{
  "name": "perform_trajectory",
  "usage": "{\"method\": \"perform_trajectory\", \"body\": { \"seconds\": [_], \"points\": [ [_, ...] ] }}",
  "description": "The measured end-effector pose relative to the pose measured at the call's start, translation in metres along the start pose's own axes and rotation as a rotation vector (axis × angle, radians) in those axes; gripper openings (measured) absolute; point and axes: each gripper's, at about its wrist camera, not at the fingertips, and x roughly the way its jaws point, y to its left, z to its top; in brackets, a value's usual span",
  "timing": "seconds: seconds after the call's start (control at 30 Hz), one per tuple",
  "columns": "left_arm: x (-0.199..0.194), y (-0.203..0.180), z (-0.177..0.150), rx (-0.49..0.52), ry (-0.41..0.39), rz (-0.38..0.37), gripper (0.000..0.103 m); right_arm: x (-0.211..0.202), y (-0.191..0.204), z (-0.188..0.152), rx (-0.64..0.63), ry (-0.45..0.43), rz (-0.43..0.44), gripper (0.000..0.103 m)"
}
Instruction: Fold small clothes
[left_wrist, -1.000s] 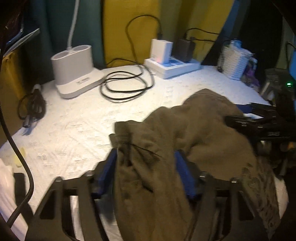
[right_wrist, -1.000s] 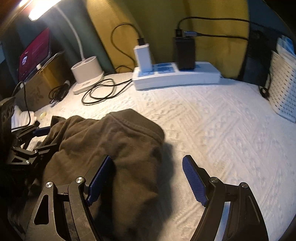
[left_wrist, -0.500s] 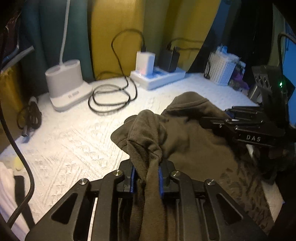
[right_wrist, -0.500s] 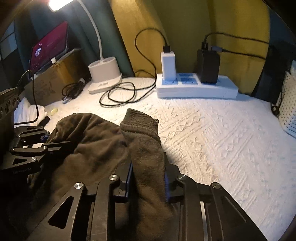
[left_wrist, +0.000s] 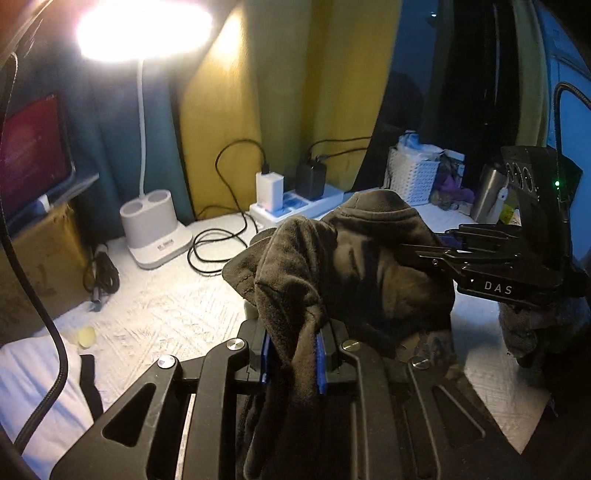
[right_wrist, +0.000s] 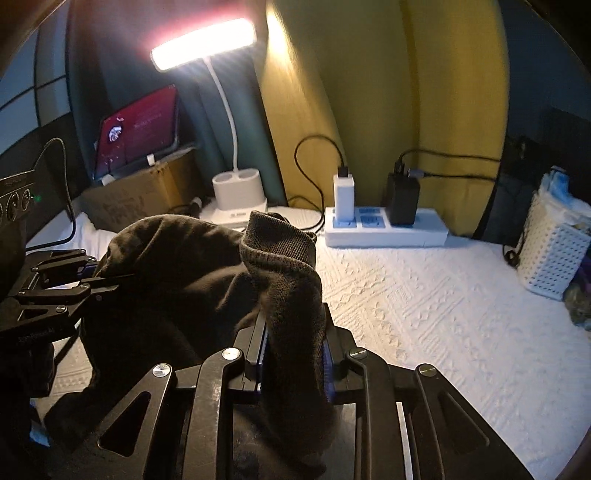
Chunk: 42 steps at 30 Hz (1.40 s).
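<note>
White basket (right_wrist: 552, 258) w/ stuff (unclear)

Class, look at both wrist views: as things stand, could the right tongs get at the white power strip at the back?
Probably not yet. The right tongs are shut on the brown garment, so they are occupied. The way itself looks free: bare white bedcover lies before the power strip.

Left gripper (left_wrist: 291, 363): black linkage fingers, blue pads, silver screws. Right gripper (right_wrist: 293, 358): same; "DAS" marking, green LED at 2 o'clock.
</note>
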Motion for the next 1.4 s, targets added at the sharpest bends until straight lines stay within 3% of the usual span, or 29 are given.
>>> {"method": "perform_trajectory", "body": {
  "seconds": [0.43, 0.67, 1.03, 1.4],
  "points": [
    [-0.053, -0.028, 0.002, 0.027, -0.091, 0.013, 0.017, -0.071, 0.018, -0.006, -0.031, -0.100, -0.032, 0.023],
    [-0.096, -0.045, 0.005, 0.045, -0.180, 0.017, 0.016, -0.115, 0.034, -0.002, -0.072, -0.184, -0.064, 0.023],
    [-0.166, -0.056, 0.007, 0.064, -0.308, 0.018, 0.015, -0.194, 0.078, 0.011, -0.167, -0.345, -0.060, 0.022],
    [-0.244, -0.050, 0.004, 0.077, -0.465, 0.085, 0.015, -0.250, 0.133, 0.032, -0.279, -0.476, -0.014, 0.021]
  ]
}}
